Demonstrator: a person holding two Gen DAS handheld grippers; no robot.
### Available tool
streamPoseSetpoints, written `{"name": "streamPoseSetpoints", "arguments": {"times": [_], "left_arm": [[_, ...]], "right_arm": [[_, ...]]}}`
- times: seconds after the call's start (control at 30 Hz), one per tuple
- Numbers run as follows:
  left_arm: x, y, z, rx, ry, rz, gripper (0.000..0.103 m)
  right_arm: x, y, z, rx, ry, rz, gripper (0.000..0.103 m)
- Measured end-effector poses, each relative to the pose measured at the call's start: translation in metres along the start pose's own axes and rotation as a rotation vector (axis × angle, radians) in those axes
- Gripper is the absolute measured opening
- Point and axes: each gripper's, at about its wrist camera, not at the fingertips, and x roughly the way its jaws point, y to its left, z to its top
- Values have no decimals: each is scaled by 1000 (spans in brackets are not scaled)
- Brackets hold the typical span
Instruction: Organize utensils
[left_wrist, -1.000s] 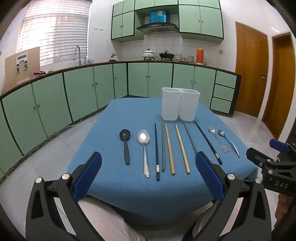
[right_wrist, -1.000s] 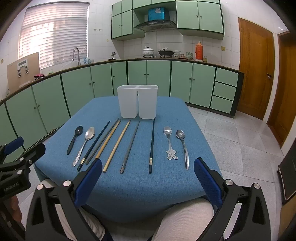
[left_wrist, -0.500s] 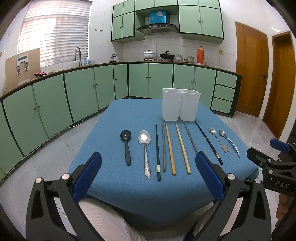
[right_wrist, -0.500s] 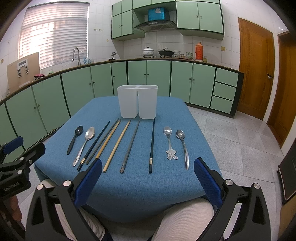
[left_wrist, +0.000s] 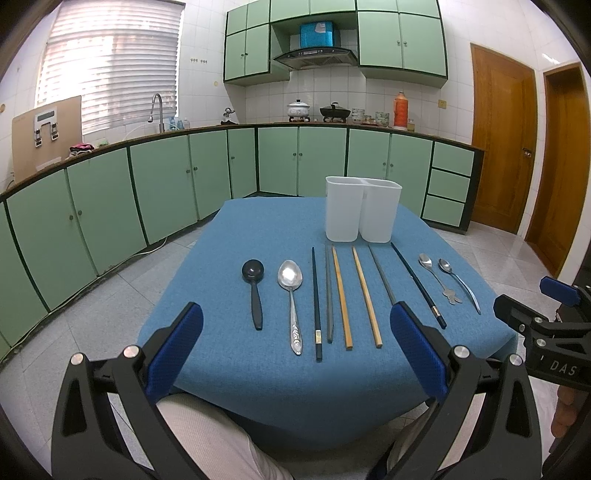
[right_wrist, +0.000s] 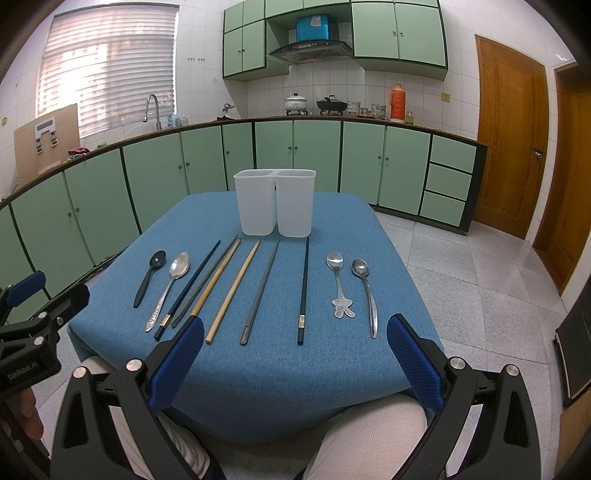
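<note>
Almost nothing has changed over the last second: both views hold steady, so we judge sorting not yet begun. Left tool and right tool hang wide open, empty, short of the worktop. Ten utensils lie in a row, apart: black spoon, steel spoon, chopsticks, two small spoons. Behind stands the white two-compartment holder; we cannot see inside it.

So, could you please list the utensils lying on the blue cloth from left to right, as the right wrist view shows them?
Black spoon → large silver spoon → black chopstick → grey chopstick → two bamboo chopsticks → grey chopstick → black chopstick → figure-handled spoon → small silver spoon.
</note>
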Motion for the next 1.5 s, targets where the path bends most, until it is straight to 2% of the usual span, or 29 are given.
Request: {"name": "streamPoseSetpoints", "arguments": {"times": [1.5], "left_arm": [[1,4,0,1,-1,3,98]], "right_arm": [[0,-1,0,1,0,0,97]]}}
